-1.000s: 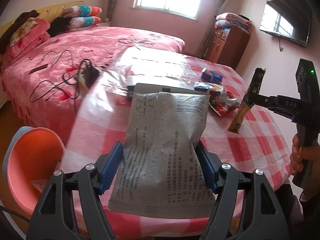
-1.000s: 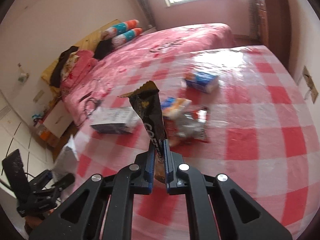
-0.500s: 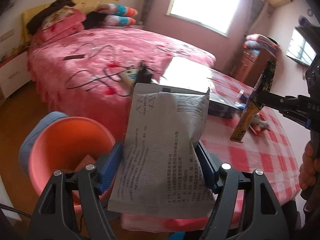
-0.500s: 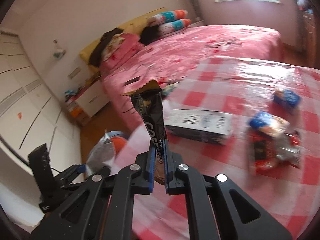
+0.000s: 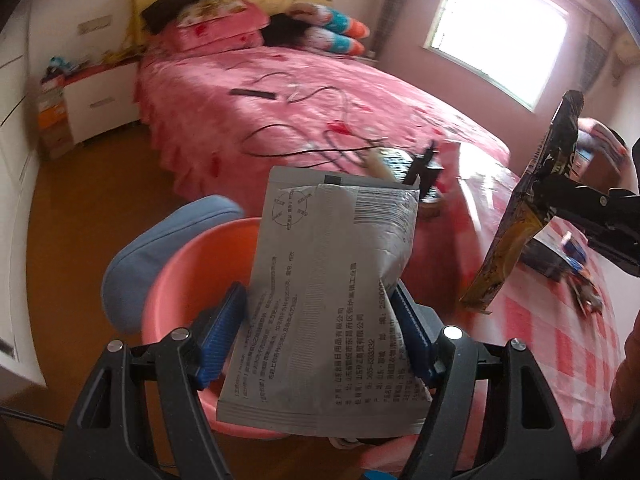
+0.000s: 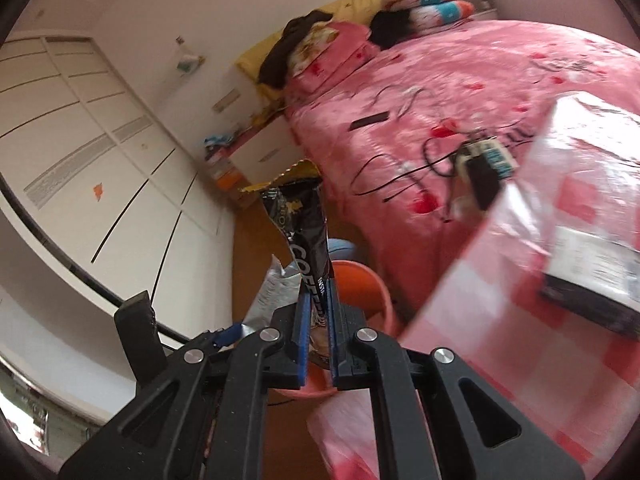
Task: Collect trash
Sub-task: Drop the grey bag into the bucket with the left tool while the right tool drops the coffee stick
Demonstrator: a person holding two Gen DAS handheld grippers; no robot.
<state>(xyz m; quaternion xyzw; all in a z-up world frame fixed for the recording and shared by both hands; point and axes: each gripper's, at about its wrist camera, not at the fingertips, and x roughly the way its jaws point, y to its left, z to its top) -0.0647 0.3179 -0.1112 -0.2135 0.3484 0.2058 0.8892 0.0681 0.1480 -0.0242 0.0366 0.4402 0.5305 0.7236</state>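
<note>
both wrappers have swung off the checked counter [image 5: 568, 360] toward the orange bin [image 5: 192, 268]: left gripper [image 5: 320, 332] jaws clamp the grey pouch [image 5: 332, 280] above it, right gripper [image 6: 318, 344] jaws pinch the black coffee sachet [image 6: 308, 248] nearby.

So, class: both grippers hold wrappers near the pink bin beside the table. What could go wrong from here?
1. The grey pouch in the left gripper is wide and flat; released off-centre, it may catch the pink bin rim and slide to the floor.
2. The right gripper holds the coffee sachet close beside the other gripper, so they could knock together over the bin.
3. The sachet's top is torn open; leftovers might spill.
</note>
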